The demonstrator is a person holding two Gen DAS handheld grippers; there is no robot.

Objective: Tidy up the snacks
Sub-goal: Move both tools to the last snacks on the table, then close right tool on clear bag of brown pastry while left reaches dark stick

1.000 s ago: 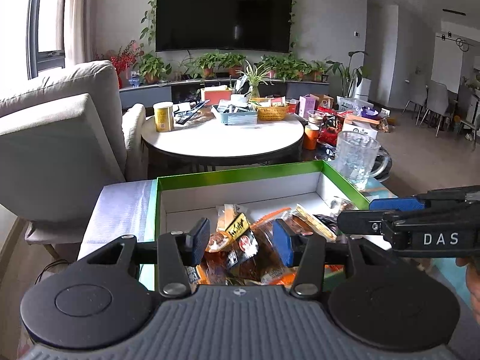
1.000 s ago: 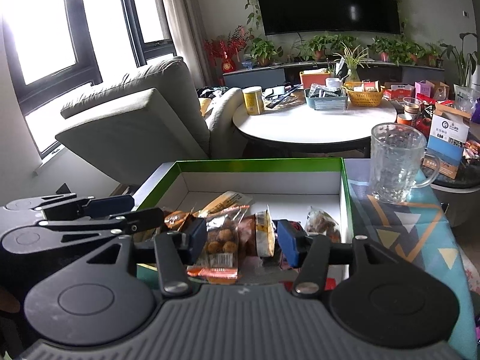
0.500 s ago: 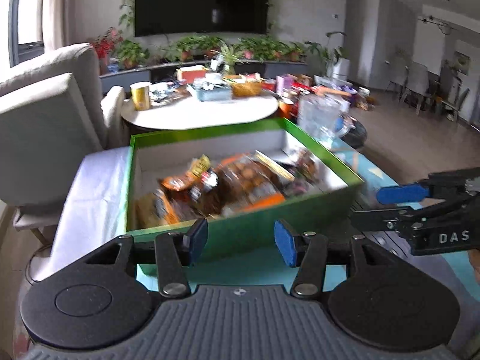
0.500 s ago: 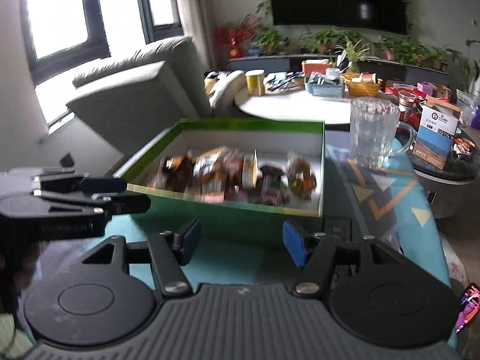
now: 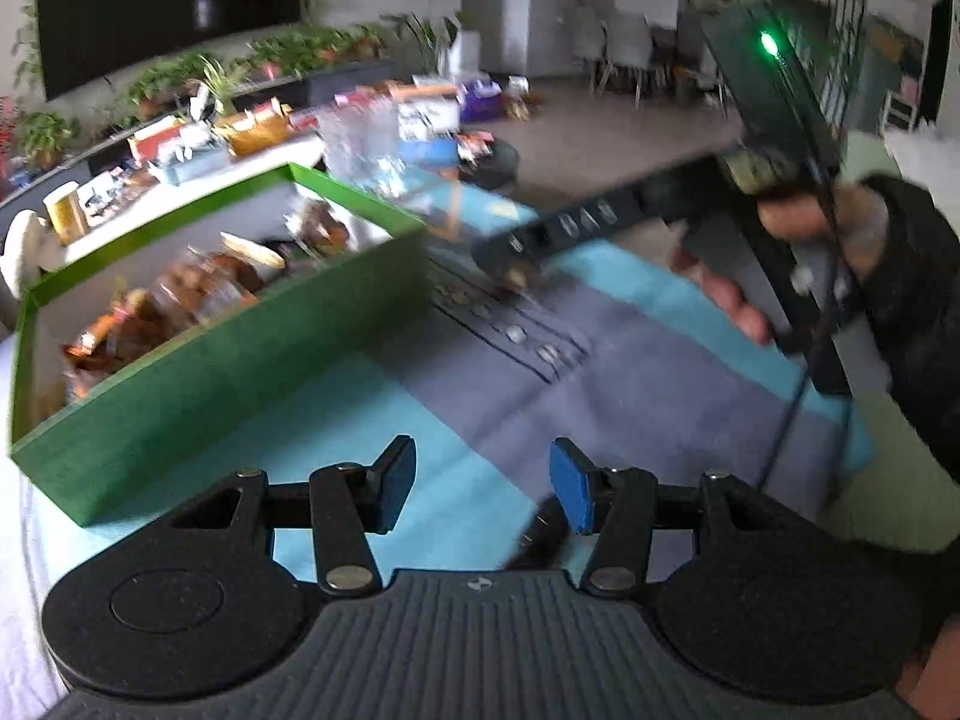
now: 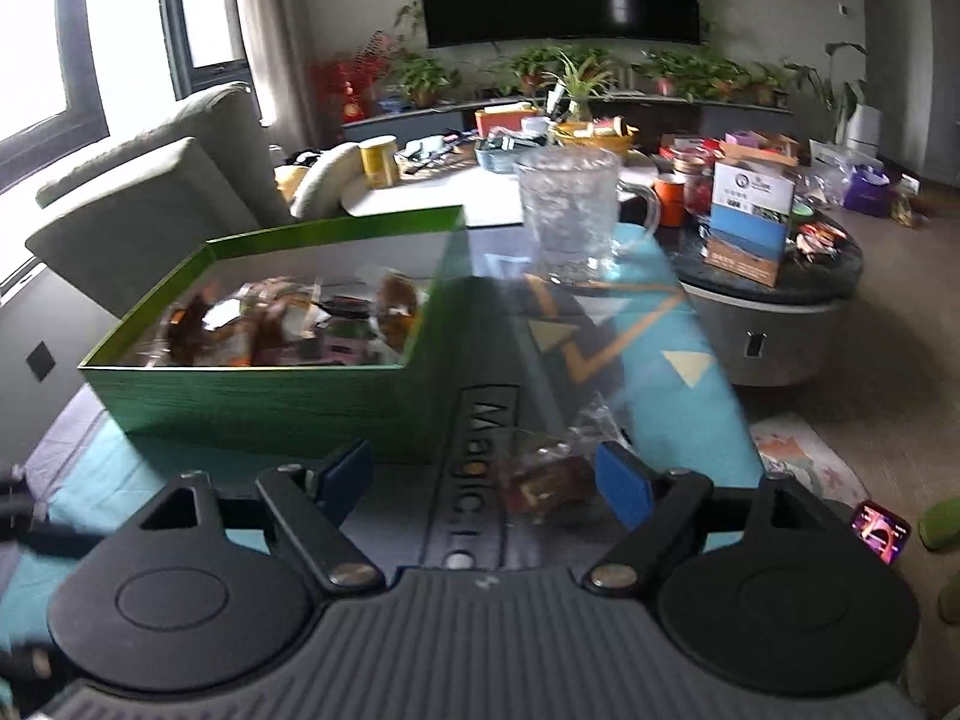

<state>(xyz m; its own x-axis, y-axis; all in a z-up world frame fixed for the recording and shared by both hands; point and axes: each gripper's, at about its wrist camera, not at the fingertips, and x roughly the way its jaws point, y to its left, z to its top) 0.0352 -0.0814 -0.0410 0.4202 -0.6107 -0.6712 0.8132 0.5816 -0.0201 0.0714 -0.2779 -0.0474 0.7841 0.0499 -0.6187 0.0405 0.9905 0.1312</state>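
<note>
left tool [image 5: 482,484] released, blue pads apart over the teal and grey-purple cloth [image 5: 600,372], nothing between them

right tool [image 6: 485,479] also spread wide, empty; a clear crinkly snack pack [image 6: 543,474] with brown pieces lies on the table between its fingers, nearer the right pad, contact unclear

green box [image 6: 288,387]: rectangular, matte textured card walls, white inside, open top, sits on the cloth just left of the pack. loose wrapped snacks [image 6: 288,321] piled in it, orange/brown foil and clear film, blurred so types unreadable

in the left view the box [image 5: 198,360] sits left of the tool, the right tool's black body [image 5: 576,228] crosses above the cloth, gripped by a hand [image 5: 798,240] in a dark sleeve, green led lit on top

clear ribbed glass mug [image 6: 570,210] with handle stands beyond the box on the cloth's triangle-print end. round white table [image 6: 432,192] behind with a yellow can [image 6: 378,162], basket, clutter. grey sofa [image 6: 150,204] on the left
</note>
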